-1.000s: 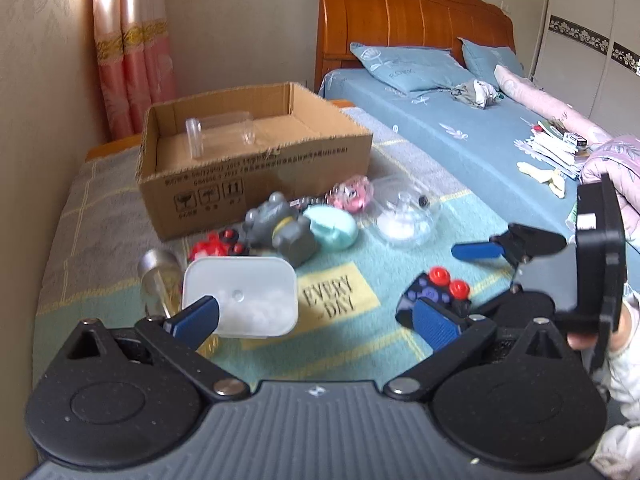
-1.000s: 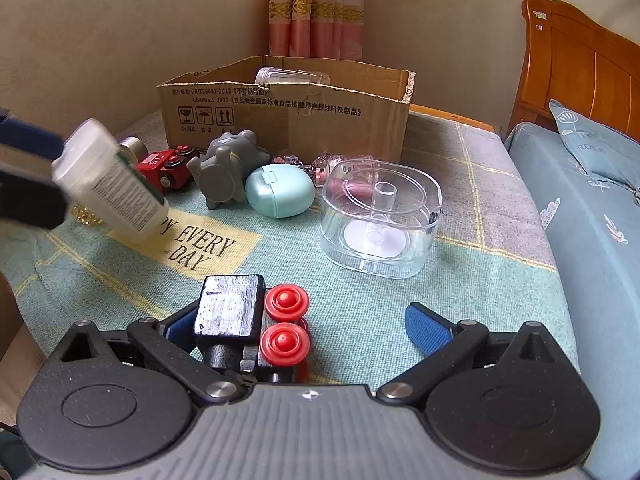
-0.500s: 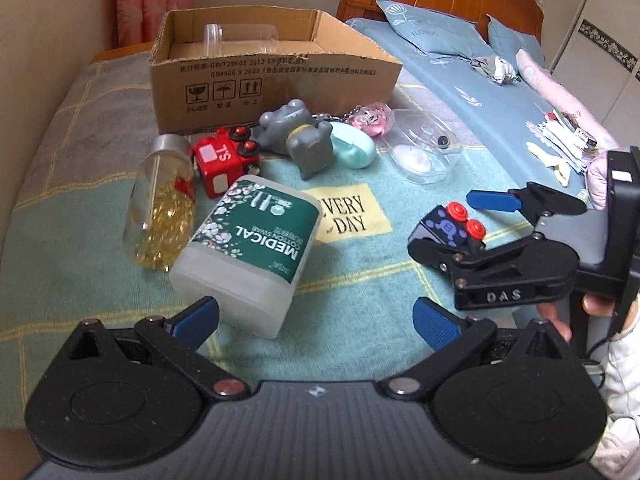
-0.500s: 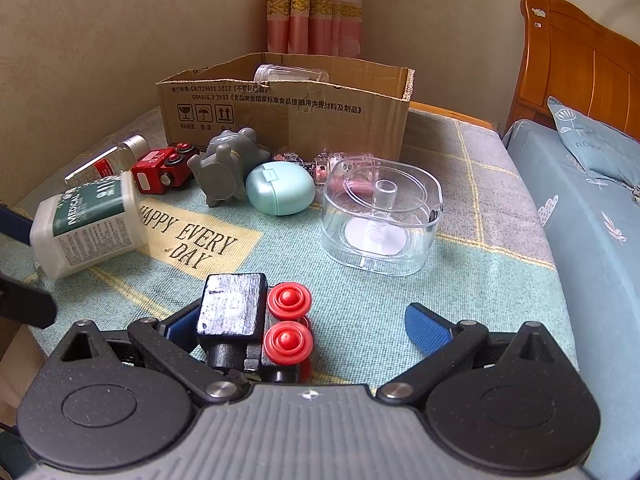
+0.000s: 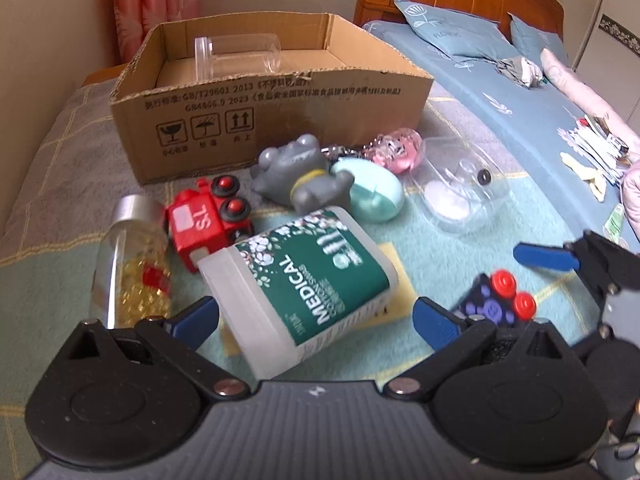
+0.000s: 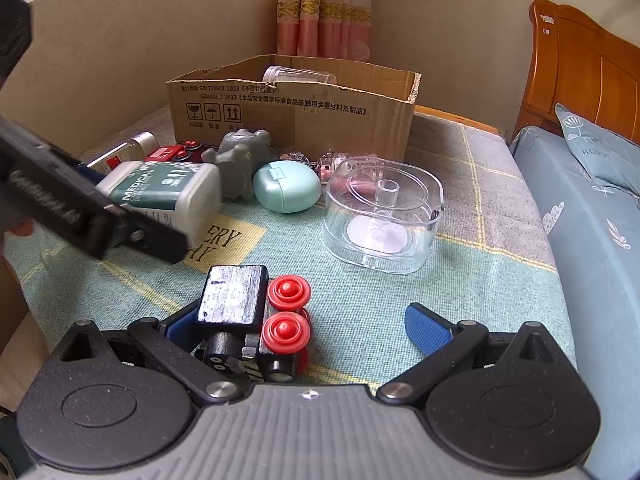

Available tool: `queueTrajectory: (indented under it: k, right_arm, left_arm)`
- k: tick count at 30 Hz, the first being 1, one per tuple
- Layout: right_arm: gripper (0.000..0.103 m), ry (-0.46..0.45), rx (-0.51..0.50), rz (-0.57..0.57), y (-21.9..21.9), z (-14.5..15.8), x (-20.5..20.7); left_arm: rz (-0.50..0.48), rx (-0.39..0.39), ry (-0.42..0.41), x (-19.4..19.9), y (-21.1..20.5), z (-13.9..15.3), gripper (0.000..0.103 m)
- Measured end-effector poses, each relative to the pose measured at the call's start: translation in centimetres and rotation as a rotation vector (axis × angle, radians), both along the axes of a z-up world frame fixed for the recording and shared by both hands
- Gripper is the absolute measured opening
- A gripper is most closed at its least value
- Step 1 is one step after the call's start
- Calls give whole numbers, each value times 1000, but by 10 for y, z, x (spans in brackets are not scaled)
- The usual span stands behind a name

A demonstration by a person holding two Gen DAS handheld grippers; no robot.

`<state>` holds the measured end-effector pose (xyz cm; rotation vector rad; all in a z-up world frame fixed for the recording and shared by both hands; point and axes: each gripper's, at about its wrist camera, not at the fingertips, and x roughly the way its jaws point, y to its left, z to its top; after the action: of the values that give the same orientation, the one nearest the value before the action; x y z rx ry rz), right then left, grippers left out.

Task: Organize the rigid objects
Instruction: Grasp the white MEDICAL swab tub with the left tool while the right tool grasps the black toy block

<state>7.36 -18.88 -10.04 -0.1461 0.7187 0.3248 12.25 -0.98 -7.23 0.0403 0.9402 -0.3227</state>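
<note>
A white plastic bottle with a green "MEDICAL" label [image 5: 304,280] is seen lying on its side on the teal patterned cloth of the bench [image 5: 440,248], between the wide-spread blue-padded fingers of the left gripper [image 5: 314,316]; neither pad is seen touching it. At 10 o'clock of the bottle, a clear glass bottle of yellow capsules with a silver cap [image 5: 130,264] lies on its side, and a red toy train marked "SL" [image 5: 208,222] rests just beside it. A grey rubber animal figure [image 5: 300,178] is placed at 12 o'clock of the bottle, touching a mint-green oval case [image 5: 374,194]; a pink keychain charm [image 5: 396,150] lies behind these. A clear plastic container with a central tube [image 6: 384,216] stands at 2 o'clock. An open brown cardboard box [image 5: 280,100] stands at the far side, with a clear plastic cup [image 5: 236,56] lying inside it. The right gripper [image 6: 304,328] is held with its fingers wide; a black toy train with red wheels [image 6: 260,320] sits between them, against the left pad, the right pad being well apart from it. A blue bed sheet [image 6: 592,220] and an orange wooden headboard [image 6: 588,68] are recorded at 3 o'clock.
</note>
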Motion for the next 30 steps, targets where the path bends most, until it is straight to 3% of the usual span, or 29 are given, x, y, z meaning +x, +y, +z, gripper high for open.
queueTrajectory:
  k: [8, 15, 23, 30]
  right_arm:
    - [103, -8, -12, 13, -2, 1, -6]
    - [103, -12, -39, -20, -13, 2, -8]
    - [103, -3, -30, 23, -7, 3, -8]
    - [83, -1, -42, 92, 5, 9, -8]
  left_arm:
    - [60, 121, -4, 12, -21, -12, 102]
    - [56, 147, -17, -5, 0, -8, 102]
    - [48, 85, -24, 0, -3, -4, 102]
    - [68, 105, -37, 5, -5, -6, 101]
